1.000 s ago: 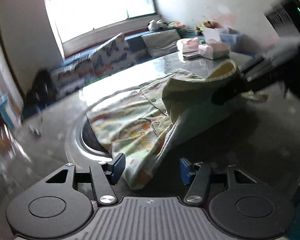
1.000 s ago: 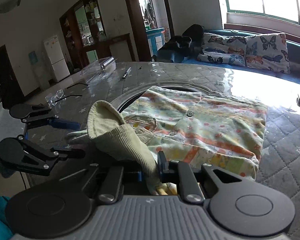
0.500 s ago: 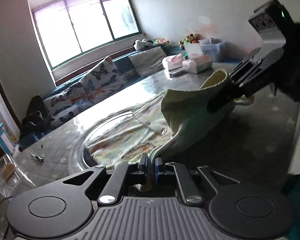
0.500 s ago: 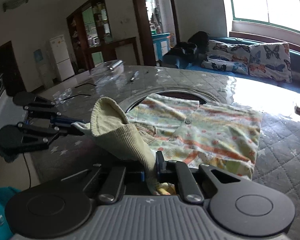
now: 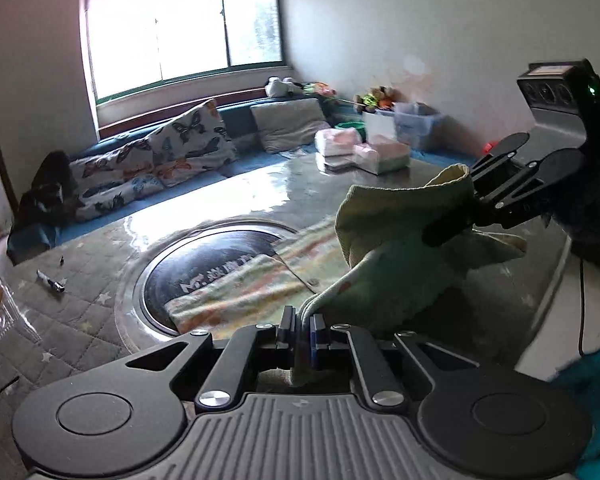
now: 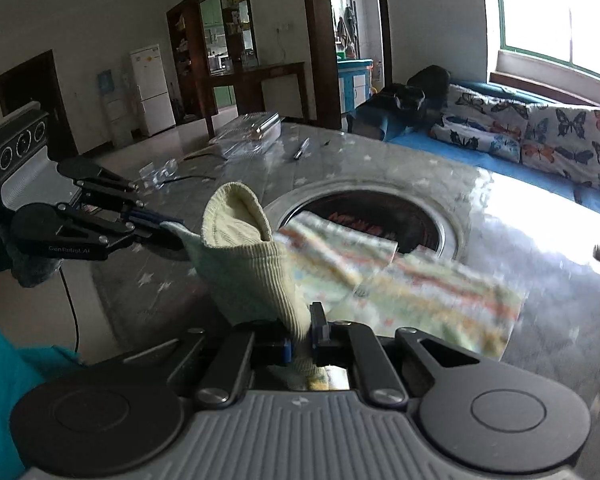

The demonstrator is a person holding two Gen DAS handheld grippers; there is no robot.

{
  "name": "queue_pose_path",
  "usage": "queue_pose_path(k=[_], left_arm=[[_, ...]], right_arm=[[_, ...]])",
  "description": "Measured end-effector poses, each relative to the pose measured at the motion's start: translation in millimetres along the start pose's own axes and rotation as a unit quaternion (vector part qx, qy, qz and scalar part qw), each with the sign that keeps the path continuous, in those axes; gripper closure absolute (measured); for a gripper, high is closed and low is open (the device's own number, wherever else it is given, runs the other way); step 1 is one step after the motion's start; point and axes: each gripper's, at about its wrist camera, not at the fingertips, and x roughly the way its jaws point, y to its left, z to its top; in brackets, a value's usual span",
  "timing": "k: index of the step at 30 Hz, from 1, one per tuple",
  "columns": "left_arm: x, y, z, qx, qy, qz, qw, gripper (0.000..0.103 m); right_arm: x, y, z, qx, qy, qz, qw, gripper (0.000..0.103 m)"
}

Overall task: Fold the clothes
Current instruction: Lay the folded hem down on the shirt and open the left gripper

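Pale green ribbed cuff, pastel-striped garment on grey quilted table

Between both black grippers' closed jaws hangs a garment (image 6: 404, 292) with a pale yellow-green ribbed cuff (image 6: 252, 272) and a cream body banded in orange, yellow and green; the pads (image 5: 315, 334) are blue. Ahead of the jaws, the grey table cover (image 5: 80, 304) carries pale stars around a black disc (image 5: 212, 260), and white cushions (image 5: 156, 164) bear dark and orange butterflies.

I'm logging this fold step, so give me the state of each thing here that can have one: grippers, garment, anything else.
Left hand-held gripper: shut on the garment's edge.
Right hand-held gripper: shut on the ribbed cuff.
Patterned garment: near end lifted off the table, far end lying over the round inset.
Ribbed cuff: raised, its opening gaping.
Marker pen: lying flat on the table.
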Motion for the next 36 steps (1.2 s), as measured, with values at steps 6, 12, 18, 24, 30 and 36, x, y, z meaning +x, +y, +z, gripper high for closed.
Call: queue_pose_path(k=[6, 12, 18, 24, 30, 36], left_arm=[[35.8, 35.9, 19.3, -0.039, 0.008, 0.011, 0.9991, 0.096], [92.8, 79.3, 30.2, -0.078, 0.050, 0.023, 0.9954, 0.096], [151.1, 109.0, 24.8, -0.119, 0.097, 0.035, 0.9875, 0.095], [169.7, 117.2, 19.1, -0.136, 0.120, 0.052, 0.9821, 0.086], [166.8, 129.6, 21.7, -0.144, 0.116, 0.105, 0.9771, 0.084], [150.4, 116.6, 31.0, -0.159, 0.087, 0.094, 0.9790, 0.071]], right_arm=[[39.0, -34.2, 41.3, -0.016, 0.011, -0.012, 1.000, 0.096], [99.1, -68.1, 68.4, -0.022, 0.036, -0.024, 0.999, 0.096], [159.4, -100.6, 61.3, 0.032, 0.059, -0.046, 0.997, 0.092], [151.6, -118.2, 47.5, 0.071, 0.026, -0.109, 0.991, 0.079], [112.0, -106.5, 30.1, 0.060, -0.004, -0.141, 0.988, 0.073], [105.4, -88.5, 8.2, 0.075, -0.015, -0.133, 0.988, 0.072]])
